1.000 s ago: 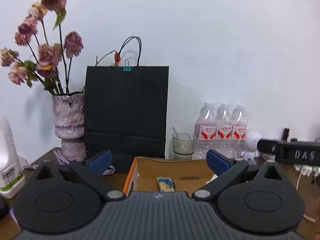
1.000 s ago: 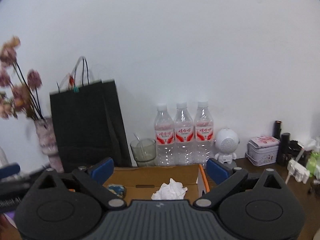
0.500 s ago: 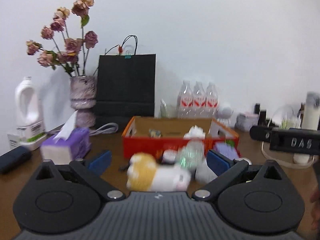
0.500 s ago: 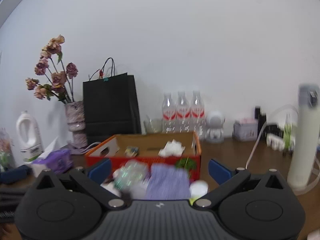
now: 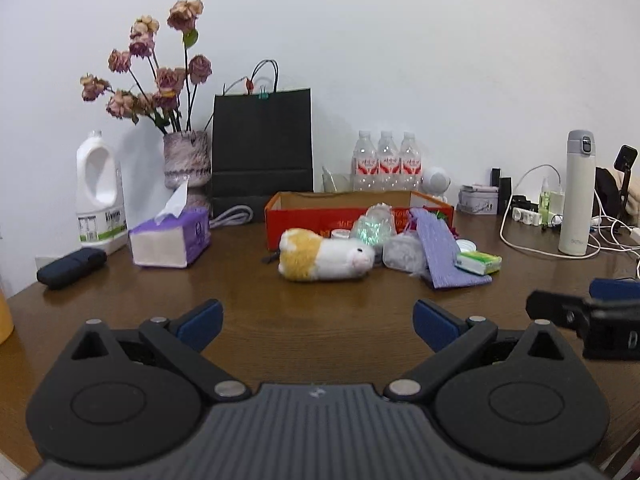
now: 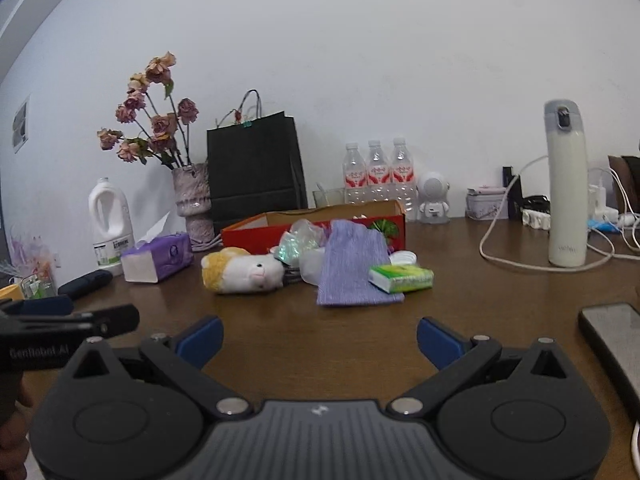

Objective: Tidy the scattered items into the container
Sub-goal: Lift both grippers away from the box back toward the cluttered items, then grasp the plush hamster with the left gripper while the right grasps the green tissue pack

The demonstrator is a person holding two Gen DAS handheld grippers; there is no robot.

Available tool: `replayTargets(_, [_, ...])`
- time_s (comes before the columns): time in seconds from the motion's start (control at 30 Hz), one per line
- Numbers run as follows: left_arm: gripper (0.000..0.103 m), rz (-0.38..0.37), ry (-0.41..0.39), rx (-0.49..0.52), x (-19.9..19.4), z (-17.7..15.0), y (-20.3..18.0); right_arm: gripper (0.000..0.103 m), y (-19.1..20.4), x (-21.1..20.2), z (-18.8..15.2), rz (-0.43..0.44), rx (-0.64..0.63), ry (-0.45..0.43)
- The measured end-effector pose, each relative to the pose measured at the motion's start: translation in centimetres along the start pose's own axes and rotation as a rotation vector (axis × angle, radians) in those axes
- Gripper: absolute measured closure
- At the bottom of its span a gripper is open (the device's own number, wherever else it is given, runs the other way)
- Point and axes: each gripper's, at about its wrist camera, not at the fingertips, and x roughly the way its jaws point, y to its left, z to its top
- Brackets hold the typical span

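My brown worktop [image 5: 320, 320] by a white wall [image 5: 400, 60]
Both my tongs, left [image 5: 316, 318] and right [image 6: 318, 338], are wide open over it, near the red box [image 5: 312, 220]

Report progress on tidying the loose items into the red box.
Barely started, going by what lies out. Done: nothing visible; the red box interior is hidden. In hand: nothing; left gripper and right gripper are open, empty. Left: plush toy, purple cloth, green tissue pack and crinkled plastic bags.

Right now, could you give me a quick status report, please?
Both grippers, left and right, open, empty. Plush toy, purple cloth lie outside red box. Path clear.
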Motion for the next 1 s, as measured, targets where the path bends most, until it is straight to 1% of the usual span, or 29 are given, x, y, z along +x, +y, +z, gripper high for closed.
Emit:
replayTargets(0.07, [0.000, -0.006, 0.016, 0.001, 0.9, 0.1, 0.0, 0.000, -0.3, 0.5, 0.4, 0.014, 0.000, 0.011])
replayTargets(0.13, [0.000, -0.009, 0.049, -0.008, 2.2, 0.3, 0.1, 0.000, -0.6, 1.2, 1.4, 0.045, -0.006, 0.007])
replayTargets(0.2, [0.000, -0.022, 0.078, -0.022, 3.8, 0.9, 0.4, 0.000, -0.8, 2.6, 2.6, 0.007, -0.034, 0.016])
replayTargets(0.27, [0.000, -0.032, 0.089, -0.026, 5.7, 1.8, 0.6, 0.003, -1.2, 4.6, 3.7, -0.031, -0.071, 0.062])
replayTargets(0.33, [0.000, -0.037, 0.087, -0.011, 8.3, 3.1, 0.7, 0.004, -2.0, 6.9, 4.6, -0.052, -0.072, 0.093])
replayTargets(0.4, [0.000, -0.019, 0.101, -0.015, 11.7, 4.4, 1.1, 0.005, -3.1, 9.6, 5.6, -0.078, -0.055, 0.132])
replayTargets(0.47, [0.000, 0.002, 0.154, -0.048, 15.1, 5.4, 1.8, 0.010, -4.4, 12.1, 6.2, -0.090, -0.026, 0.172])
replayTargets(0.57, [0.000, -0.033, 0.204, -0.125, 19.3, 6.5, 3.2, 0.013, -6.5, 15.6, 6.6, -0.089, 0.045, 0.233])
replayTargets(0.6, [0.000, -0.036, 0.212, -0.135, 20.2, 6.7, 3.5, 0.014, -7.1, 16.7, 6.8, -0.098, 0.067, 0.249])
replayTargets(0.67, [0.000, -0.034, 0.222, -0.137, 21.8, 7.0, 3.8, 0.015, -7.6, 18.2, 7.0, -0.116, 0.060, 0.254])
replayTargets(0.73, [0.000, -0.034, 0.253, -0.151, 23.2, 7.0, 4.0, 0.015, -7.8, 19.8, 7.2, -0.137, 0.048, 0.274])
replayTargets(0.83, [0.001, -0.064, 0.310, -0.209, 25.0, 6.7, 4.6, 0.015, -7.7, 21.6, 7.2, -0.106, 0.059, 0.310])
replayTargets(0.87, [0.010, -0.073, 0.326, -0.227, 25.4, 6.6, 4.9, 0.016, -7.4, 21.9, 7.2, -0.102, 0.047, 0.313])
replayTargets(0.9, [0.022, -0.084, 0.331, -0.251, 25.5, 6.5, 5.3, 0.020, -7.0, 22.2, 7.1, -0.106, 0.028, 0.312])
replayTargets(0.93, [0.028, -0.099, 0.331, -0.277, 25.4, 6.4, 5.6, 0.028, -6.8, 22.3, 7.0, -0.103, 0.009, 0.314])
replayTargets(0.97, [0.035, -0.102, 0.330, -0.292, 25.2, 6.3, 5.8, 0.030, -6.7, 22.4, 6.9, -0.100, 0.002, 0.316])
replayTargets(1.0, [0.044, -0.093, 0.327, -0.284, 24.9, 6.4, 5.8, 0.031, -6.8, 22.3, 6.8, -0.095, 0.004, 0.314])
